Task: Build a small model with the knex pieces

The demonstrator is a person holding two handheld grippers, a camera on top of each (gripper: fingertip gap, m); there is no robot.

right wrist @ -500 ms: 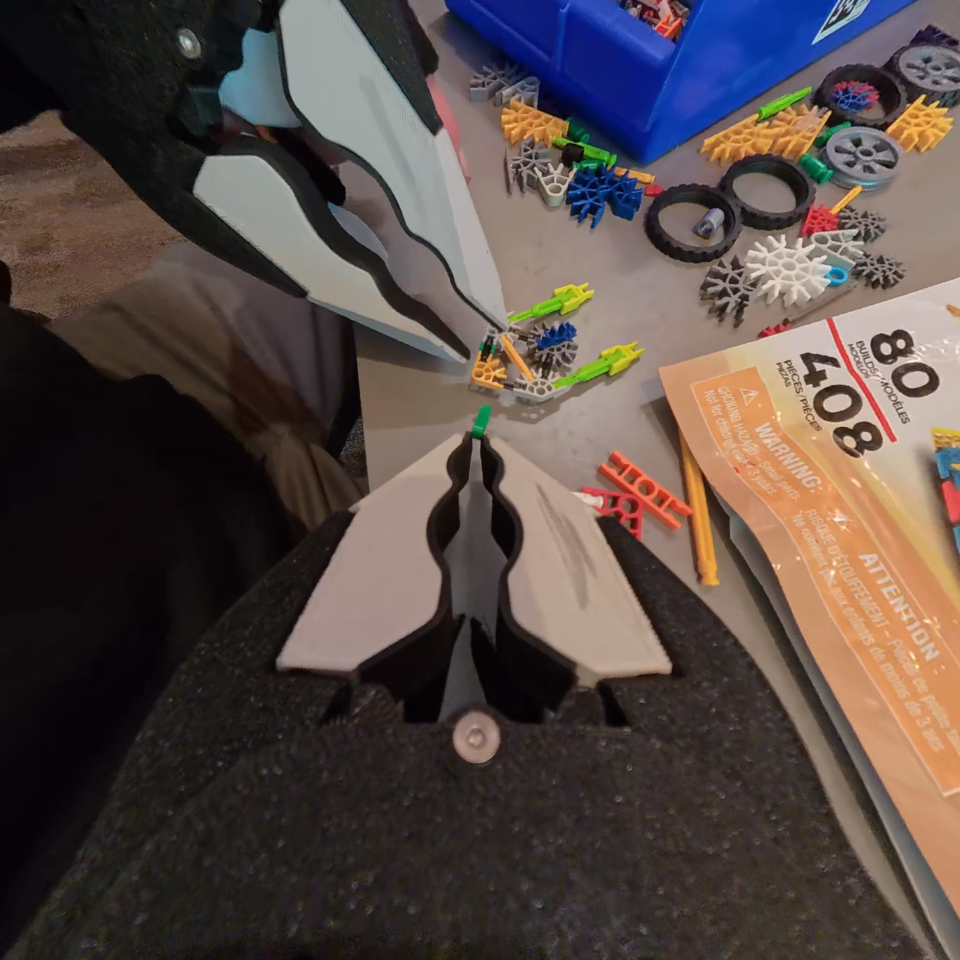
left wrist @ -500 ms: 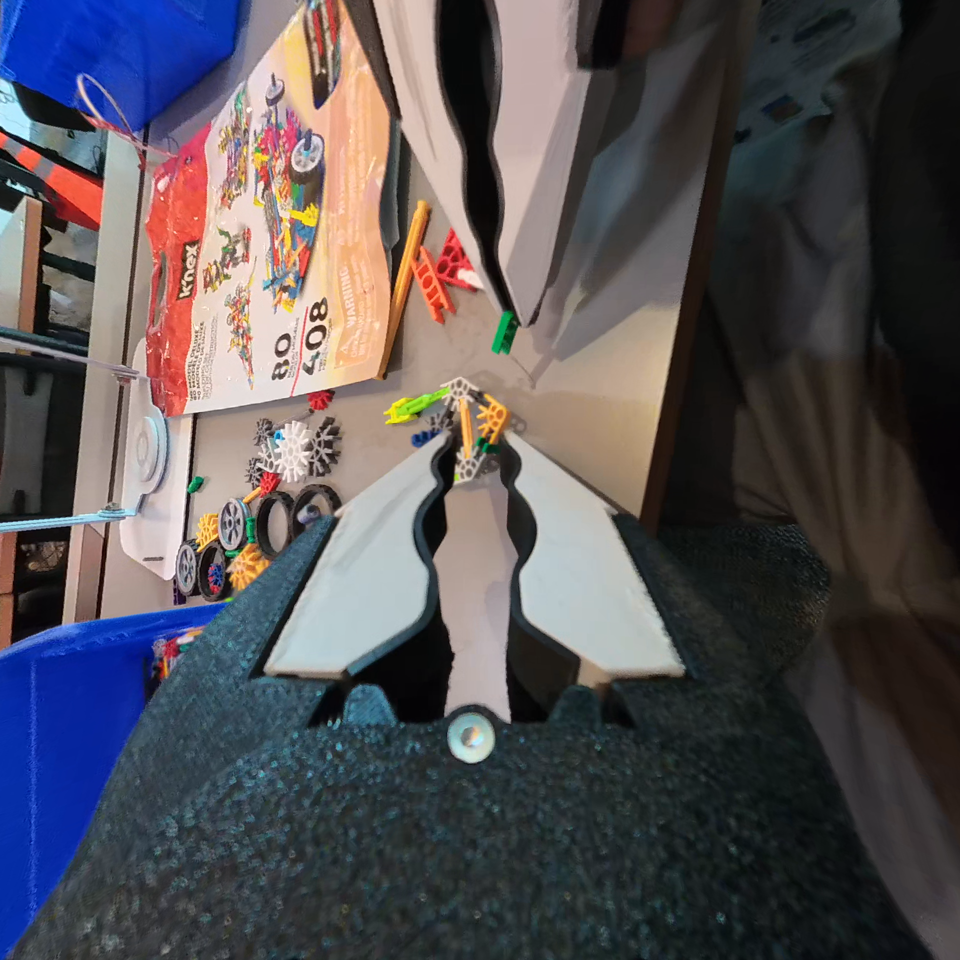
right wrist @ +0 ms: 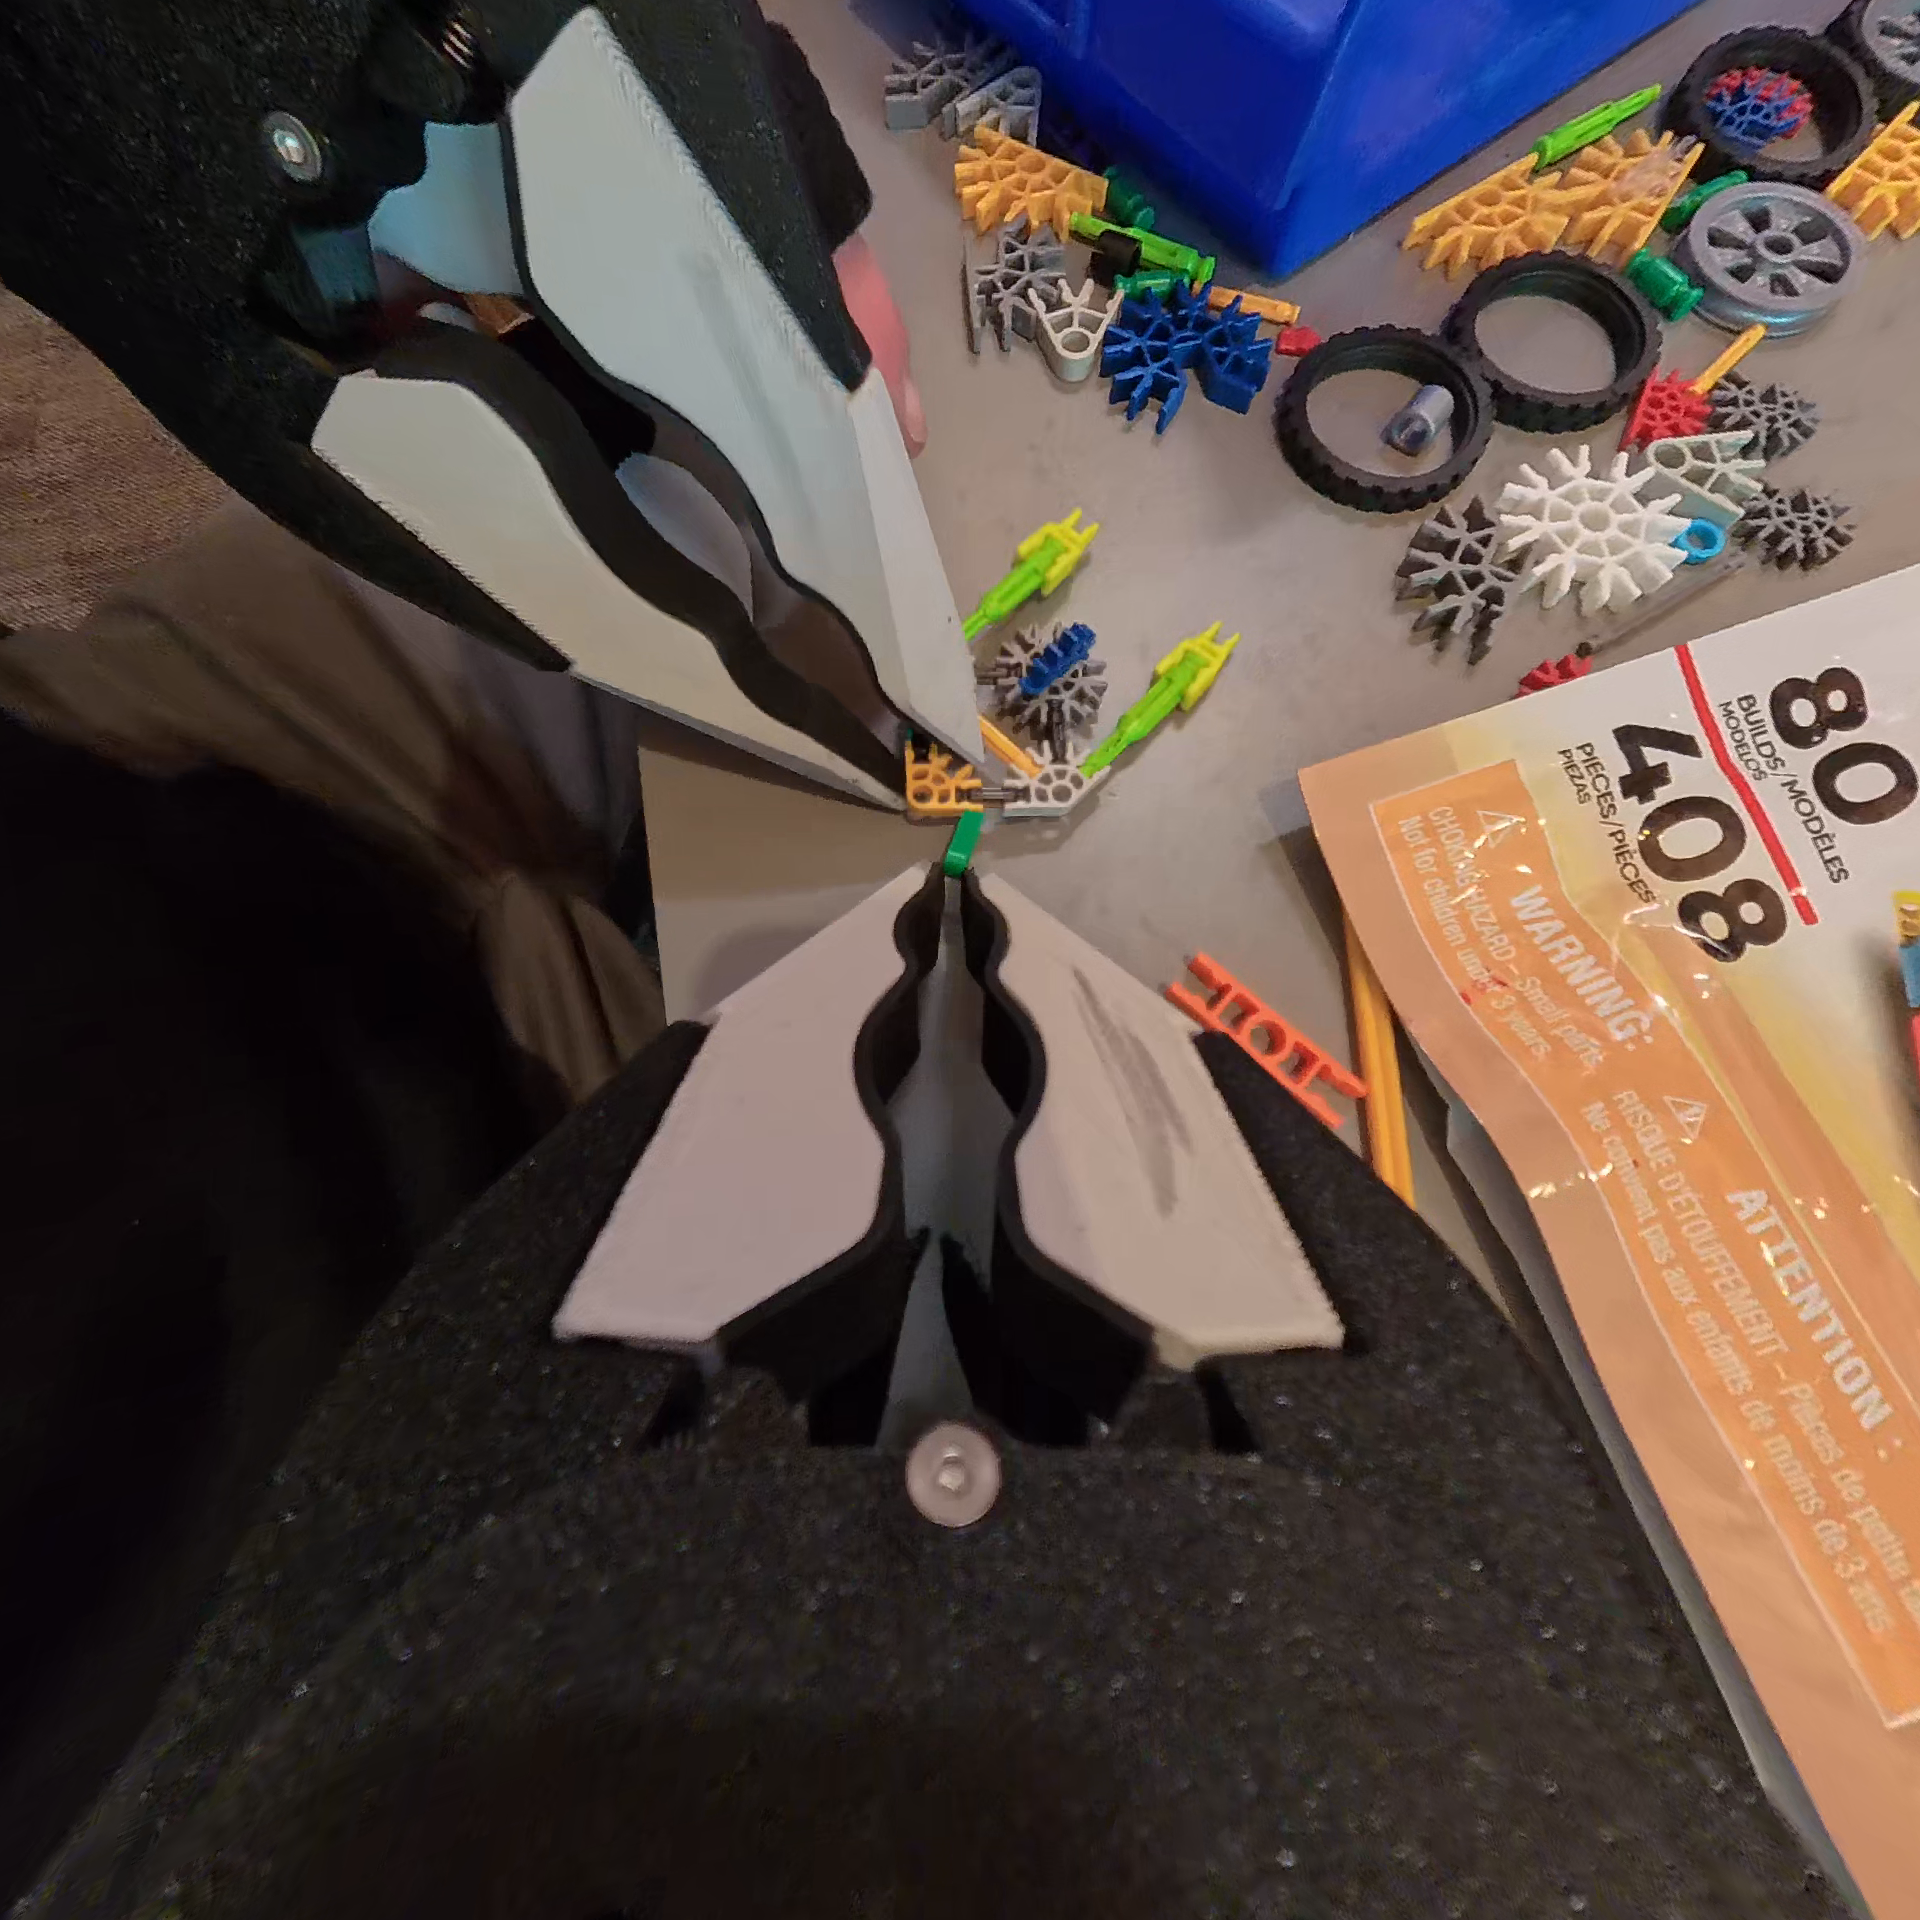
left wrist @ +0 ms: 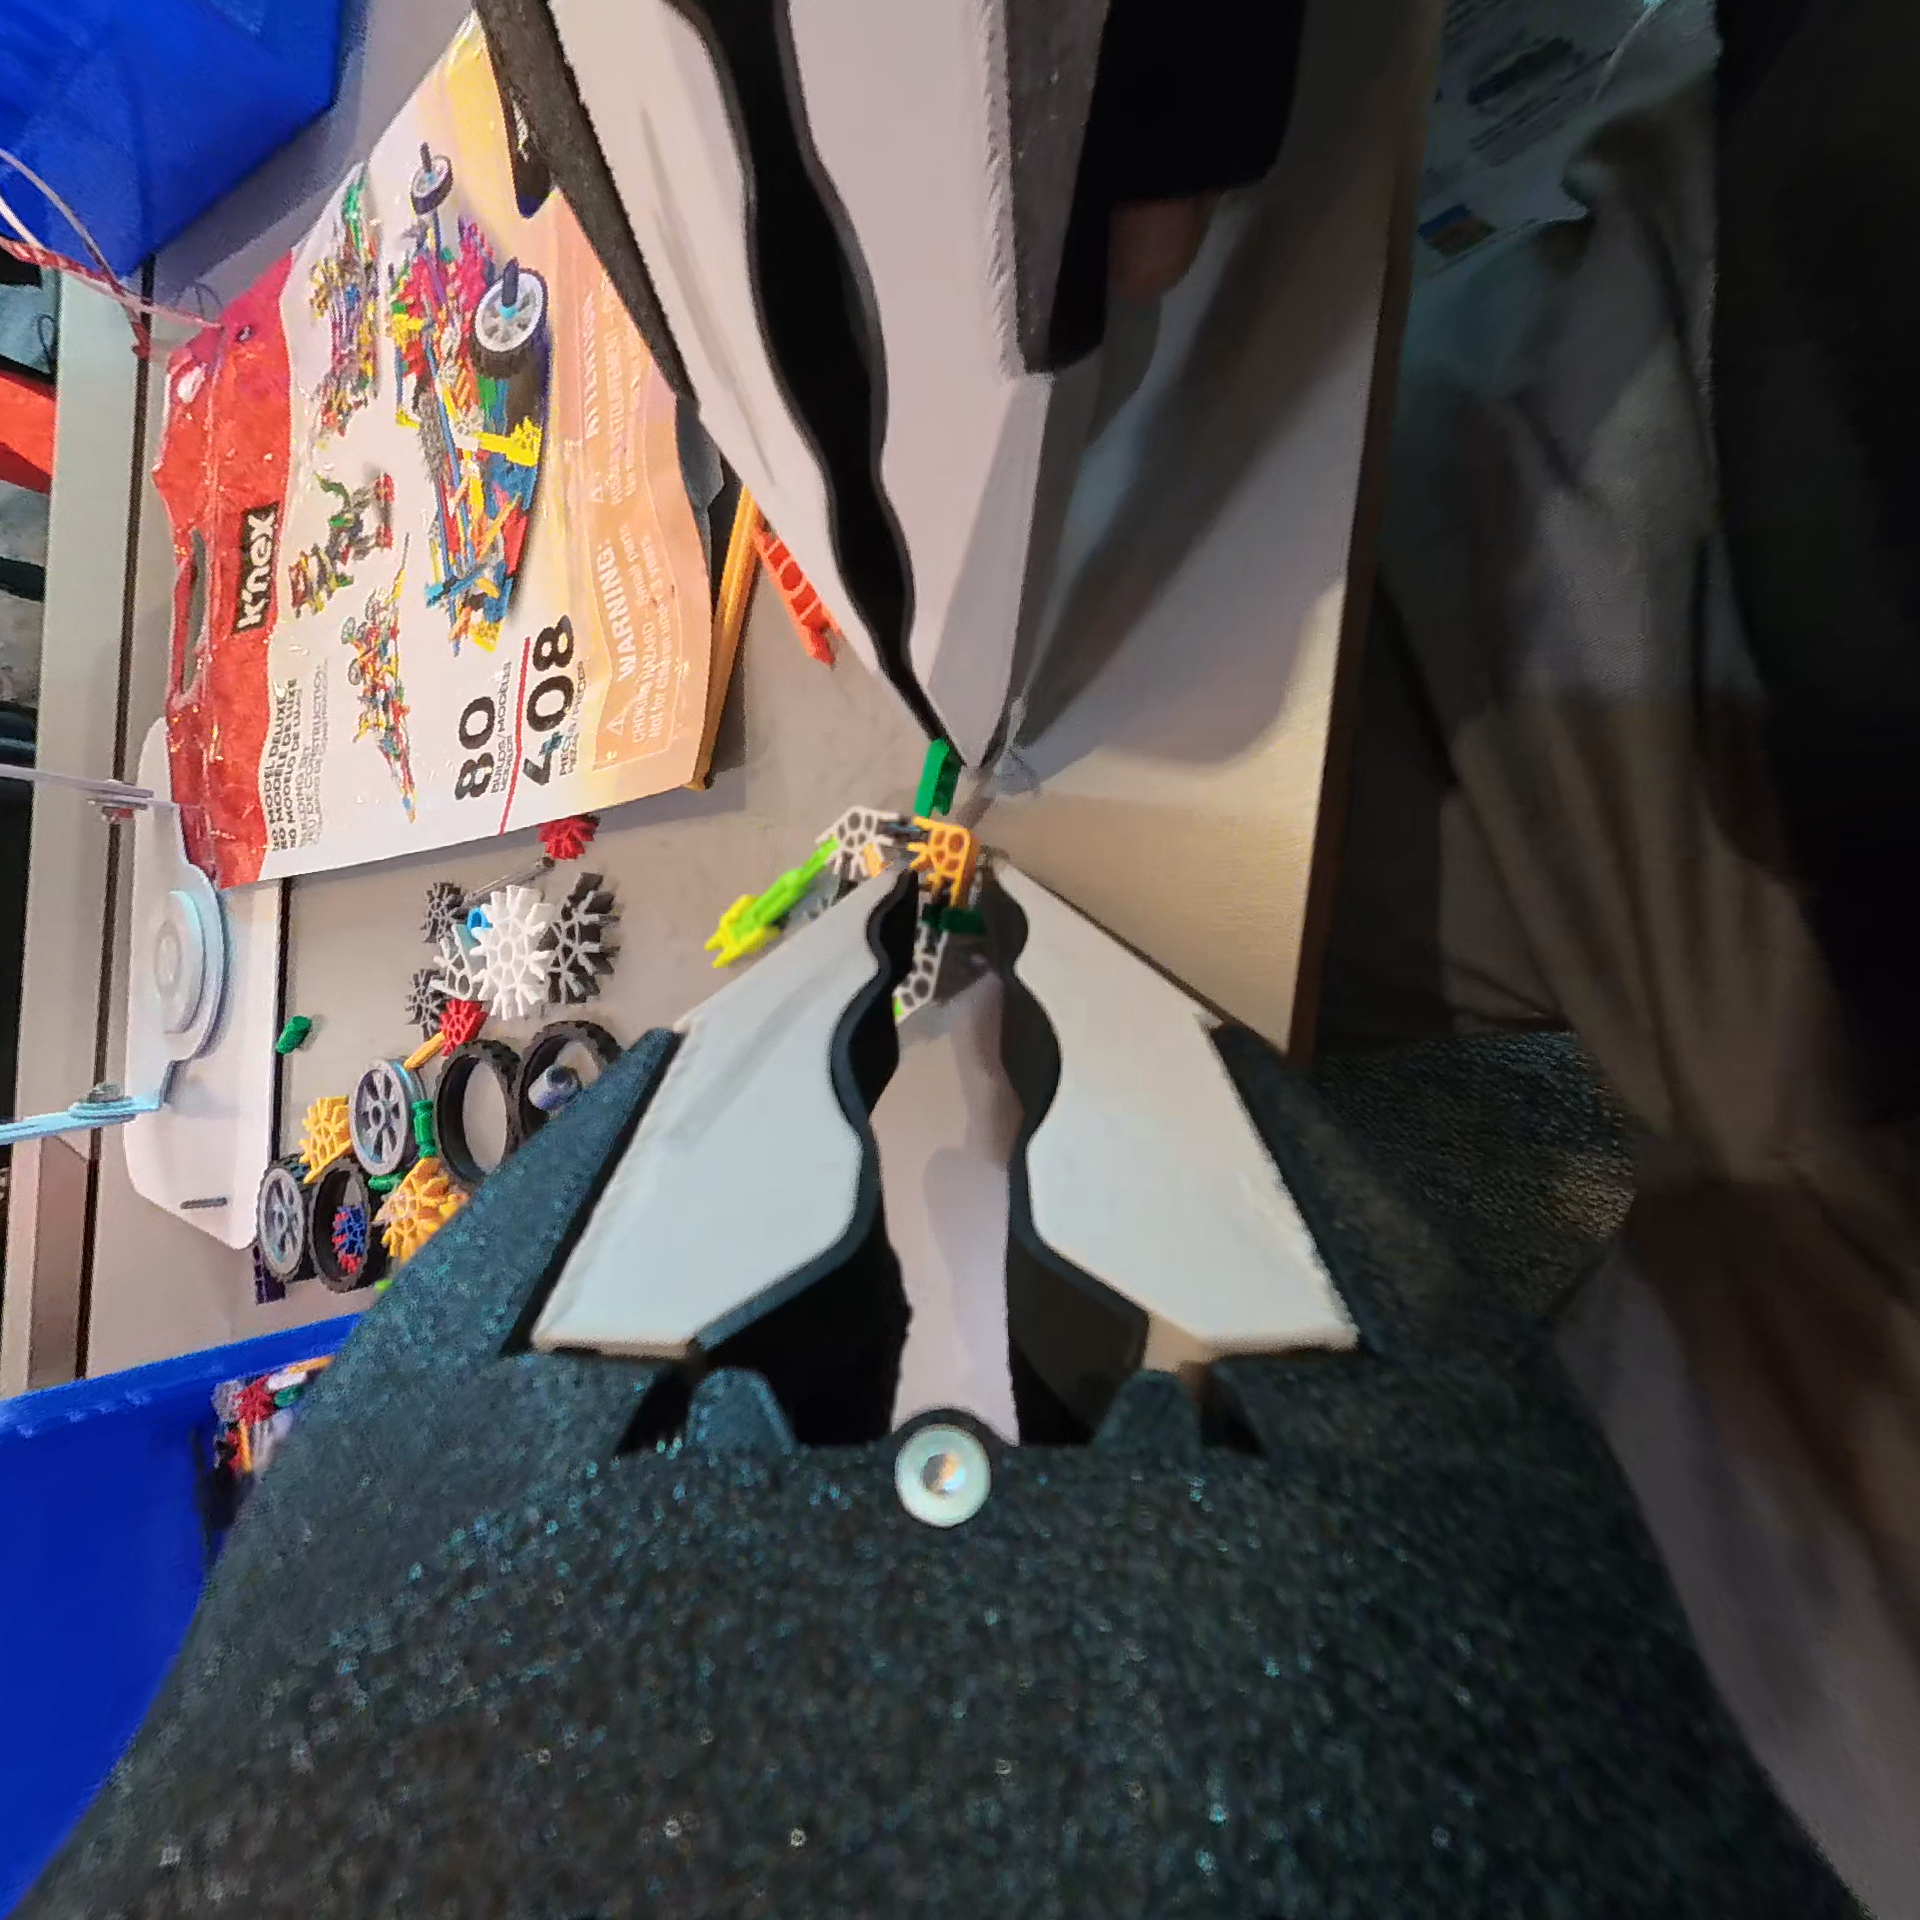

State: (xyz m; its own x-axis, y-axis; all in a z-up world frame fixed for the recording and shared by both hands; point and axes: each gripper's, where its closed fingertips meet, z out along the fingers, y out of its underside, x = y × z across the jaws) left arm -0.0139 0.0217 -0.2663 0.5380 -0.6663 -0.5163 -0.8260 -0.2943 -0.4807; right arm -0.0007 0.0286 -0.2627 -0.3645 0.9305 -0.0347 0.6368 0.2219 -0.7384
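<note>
Left gripper [left wrist: 951, 883], fingers narrow, pinched on small construction-toy assembly [left wrist: 914, 862] at its yellow-orange connector [right wrist: 935, 779]; assy sits near front edge of grey table [right wrist: 1195, 883], close to the body. Grip at one corner only, so rest of assy stays exposed: grey connector [right wrist: 1044, 784], two lime-green rods [right wrist: 1164, 691] fanning out, dark snowflake piece w/ blue clip [right wrist: 1049, 675] behind. Looks like a steadying hold, judging by angle — free side of connector turned toward other tool.

Right gripper [right wrist: 951, 873], fingers nearly closed, clamped on short green rod [right wrist: 961, 840]. Rod sticks out past tips, aimed at yellow-orange connector, its far end touching or just short of it; can't tell which. Held by tail end, prob. so free end can seat in a slot.

Around: orange ladder-like piece [right wrist: 1257, 1039] and long yellow rod [right wrist: 1371, 1049] just right of right gripper, partly under printed plastic bag [right wrist: 1610, 1143]. Farther back, black tyres [right wrist: 1371, 416], grey wheel hub [right wrist: 1771, 255], white snowflake connector [right wrist: 1590, 525], blue snowflake connector [right wrist: 1184, 348], yellow fan connectors, all loose beside blue bin [right wrist: 1299, 104]. Spares spread flat, within reach but well apart from the assy.
</note>
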